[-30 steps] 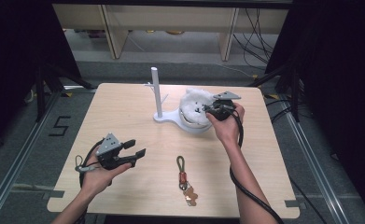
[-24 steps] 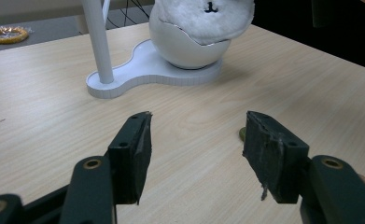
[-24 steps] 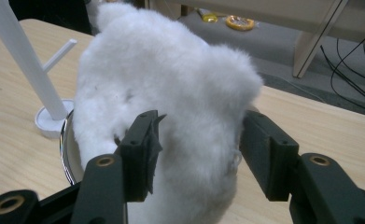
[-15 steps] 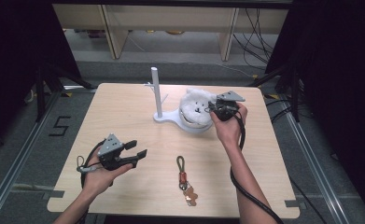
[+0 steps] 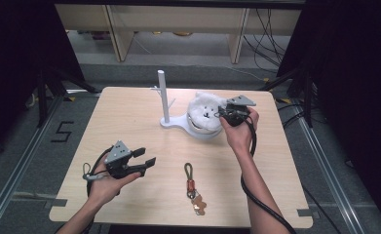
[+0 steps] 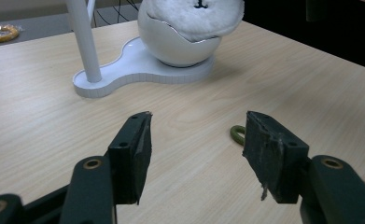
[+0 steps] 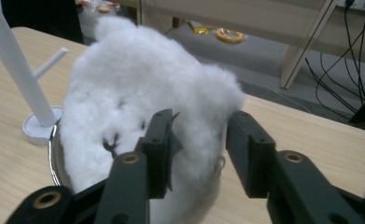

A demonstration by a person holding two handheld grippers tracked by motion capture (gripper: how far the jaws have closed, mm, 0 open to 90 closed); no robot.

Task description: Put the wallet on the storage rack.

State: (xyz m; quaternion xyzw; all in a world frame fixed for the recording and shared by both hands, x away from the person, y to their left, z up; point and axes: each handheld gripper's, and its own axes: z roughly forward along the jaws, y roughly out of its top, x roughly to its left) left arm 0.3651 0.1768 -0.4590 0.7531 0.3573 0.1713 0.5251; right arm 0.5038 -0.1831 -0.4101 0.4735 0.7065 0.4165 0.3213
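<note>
While the right gripper (image 5: 223, 114) crowds it, the white plush toy (image 5: 205, 113) sits in its bowl (image 5: 200, 131), right of centre in the high view.
Its stitched face is half hidden behind the jaws, which have just been opening, fluff between them; whether they pinch is unclear. The left gripper (image 5: 146, 158), lower left, gapes empty.

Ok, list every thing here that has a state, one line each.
Left tongs: open, nothing between the jaws, held low over the table.
Right tongs: jaws just opening, a fold of plush between them, pads not pressing.
White plush toy: sitting in the bowl, face up.
Bowl stand: upright, pegs bare.
Keychain: lying flat, untouched.
</note>
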